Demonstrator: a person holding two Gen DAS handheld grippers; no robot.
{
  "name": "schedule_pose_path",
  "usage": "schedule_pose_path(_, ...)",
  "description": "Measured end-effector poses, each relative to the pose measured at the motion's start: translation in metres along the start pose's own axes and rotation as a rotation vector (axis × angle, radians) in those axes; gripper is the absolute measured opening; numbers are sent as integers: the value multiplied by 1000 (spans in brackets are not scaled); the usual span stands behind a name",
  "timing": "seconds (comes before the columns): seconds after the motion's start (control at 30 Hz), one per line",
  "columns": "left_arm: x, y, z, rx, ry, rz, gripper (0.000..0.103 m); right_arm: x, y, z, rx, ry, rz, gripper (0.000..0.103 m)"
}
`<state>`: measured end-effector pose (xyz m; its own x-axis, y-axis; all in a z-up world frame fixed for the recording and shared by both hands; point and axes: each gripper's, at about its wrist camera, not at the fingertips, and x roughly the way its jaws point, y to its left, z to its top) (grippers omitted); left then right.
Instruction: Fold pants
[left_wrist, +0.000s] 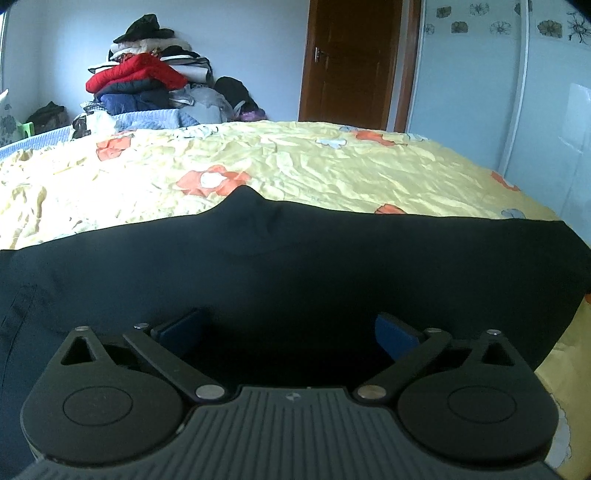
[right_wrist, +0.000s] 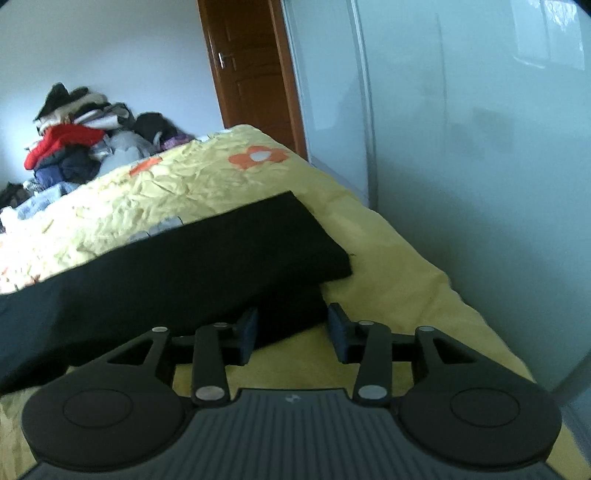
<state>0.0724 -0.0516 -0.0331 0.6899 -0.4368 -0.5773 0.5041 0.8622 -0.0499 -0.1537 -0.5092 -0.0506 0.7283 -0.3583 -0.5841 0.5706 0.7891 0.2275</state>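
Black pants (left_wrist: 295, 266) lie flat across the yellow flowered bedspread (left_wrist: 314, 158). My left gripper (left_wrist: 288, 330) is open, low over the near edge of the pants, with its blue pads wide apart over the dark cloth. In the right wrist view the pants (right_wrist: 192, 258) lie with one leg end stacked on the other near the bed's right side. My right gripper (right_wrist: 291, 328) is open, its blue pads on either side of the lower leg end's corner. I cannot tell whether the pads touch the cloth.
A tall pile of clothes (left_wrist: 147, 74) with a red jacket stands beyond the far side of the bed. A brown door (left_wrist: 351, 62) is at the back. A pale wardrobe (right_wrist: 461, 147) runs close along the bed's right edge (right_wrist: 424, 266).
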Motion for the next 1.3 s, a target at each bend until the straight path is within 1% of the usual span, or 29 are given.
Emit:
schedule_pose_path(0.03,1,0,0,4,2,3,103,1,-1,1,4,-5,12,41)
schedule_pose_path(0.07,1,-1,0,7,4,5,103,3,-1,2,-6,-7,18,36)
schedule_pose_path(0.1,1,-1,0,9,5,7,103,2,-1,2,-21,-7,14,20)
schedule_pose_path(0.13,2,-1,0,9,6,7,103,2,-1,3,-28,-9,5,13)
schedule_pose_path(0.2,1,0,-1,6,7,4,103,-1,-4,6,-18,-28,-6,11)
schedule_pose_path(0.27,2,1,-1,2,6,1,103,5,-4,12,-29,-53,-46,10)
schedule_pose_path(0.33,2,1,-1,1,6,0,103,7,-4,15,-37,-56,-64,10)
schedule_pose_path(0.43,2,1,-1,3,9,3,103,13,-1,17,-81,-66,-133,10)
schedule_pose_path(0.47,3,1,0,4,10,3,103,14,-1,18,-87,-65,-169,10)
schedule_pose_path(0.53,3,0,0,4,12,4,103,14,-10,20,-37,-62,-159,10)
schedule_pose_path(0.57,3,0,0,5,14,5,103,10,-17,20,21,-77,-155,12)
schedule_pose_path(0.6,4,-1,0,7,15,7,103,2,-23,19,86,-108,-153,17)
schedule_pose_path(0.63,4,-2,0,10,17,9,103,-8,-33,18,176,-144,-126,21)
schedule_pose_path(0.67,4,-2,0,13,18,12,103,-15,-40,16,257,-159,-74,35)
schedule_pose_path(0.7,4,-2,0,16,18,13,103,-19,-48,14,338,-156,-5,53)
schedule_pose_path(0.73,4,-2,0,17,19,14,103,-21,-54,11,427,-135,80,63)
schedule_pose_path(0.77,4,-2,0,18,19,14,103,-21,-58,8,487,-114,139,72)
schedule_pose_path(0.8,4,-2,0,17,19,14,103,-20,-59,5,541,-89,188,72)
schedule_pose_path(0.87,4,-2,0,17,19,14,103,-15,-56,-2,612,-41,253,72)
schedule_pose_path(0.97,4,-2,0,17,19,14,103,-2,-47,-12,666,55,287,72)
schedule_pose_path(1.0,4,-2,0,17,19,14,103,1,-43,-14,669,67,300,71)
schedule_pose_path(1.1,5,-3,0,19,21,15,103,6,-31,-12,630,54,295,72)
schedule_pose_path(1.2,5,-2,0,19,20,15,103,15,-31,-5,649,-7,274,71)
schedule_pose_path(1.3,5,-3,0,18,20,15,103,27,-24,1,601,-64,232,69)
